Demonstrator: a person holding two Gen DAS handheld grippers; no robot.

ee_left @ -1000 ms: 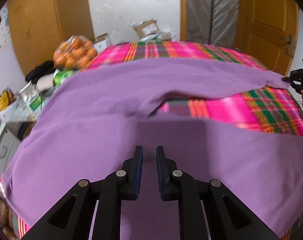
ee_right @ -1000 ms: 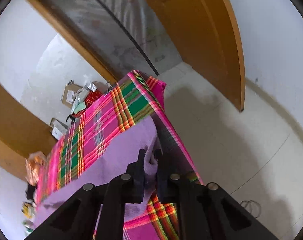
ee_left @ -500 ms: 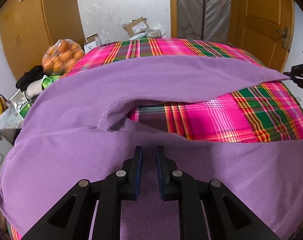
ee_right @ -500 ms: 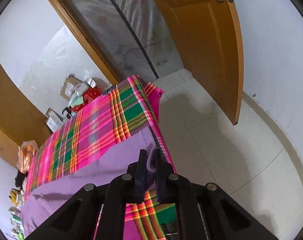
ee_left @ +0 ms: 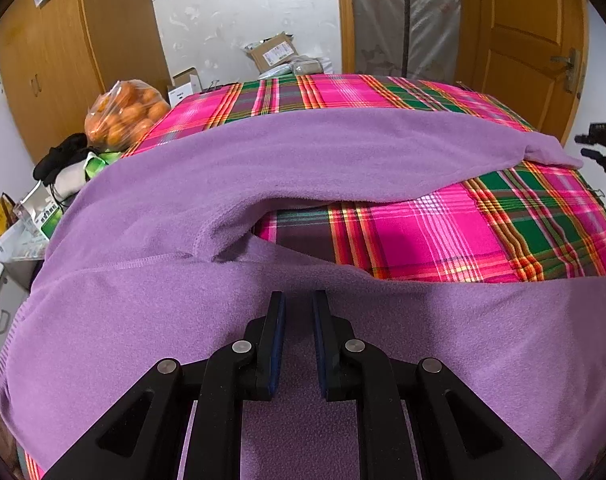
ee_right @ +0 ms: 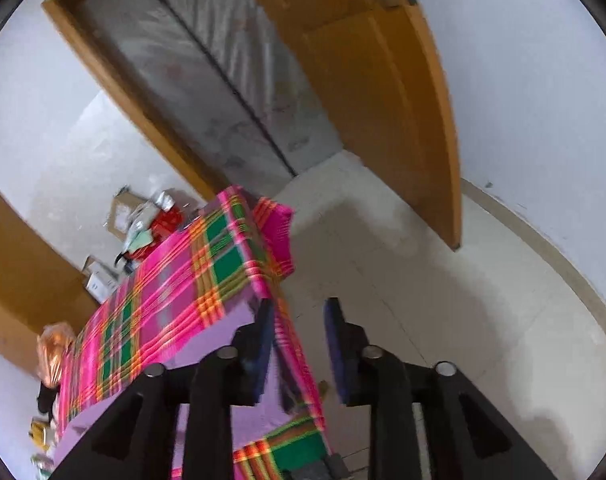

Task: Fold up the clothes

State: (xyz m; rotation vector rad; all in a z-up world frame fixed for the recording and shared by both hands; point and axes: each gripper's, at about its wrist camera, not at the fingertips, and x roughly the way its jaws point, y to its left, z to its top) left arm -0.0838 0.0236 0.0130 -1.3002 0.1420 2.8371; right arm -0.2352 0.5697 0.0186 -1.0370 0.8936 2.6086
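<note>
A purple fleece garment [ee_left: 303, 160] lies spread over a table under a pink and green plaid cloth [ee_left: 443, 236]. My left gripper [ee_left: 298, 296] is over its near part, jaws almost together with purple fabric pinched between the pads. One long sleeve runs to the table's far right corner, and its tip [ee_left: 563, 156] lies flat there. My right gripper [ee_left: 601, 146] hangs just off that corner. In the right wrist view its jaws [ee_right: 299, 304] are opening, with only the table edge and floor showing between them. The purple cloth [ee_right: 227, 326] sits beside its left finger.
A bag of oranges [ee_left: 123, 114] and dark clothing sit at the table's far left. Cardboard boxes [ee_left: 271, 50] stand behind the table. Boxes and packets [ee_left: 35, 216] crowd the left side. A wooden door [ee_right: 383, 100] stands open over the tiled floor [ee_right: 443, 300].
The right gripper's jaws have spread and let go of the sleeve end, which now rests on the table corner. The right gripper has drifted off the table edge. The left view has barely shifted.
</note>
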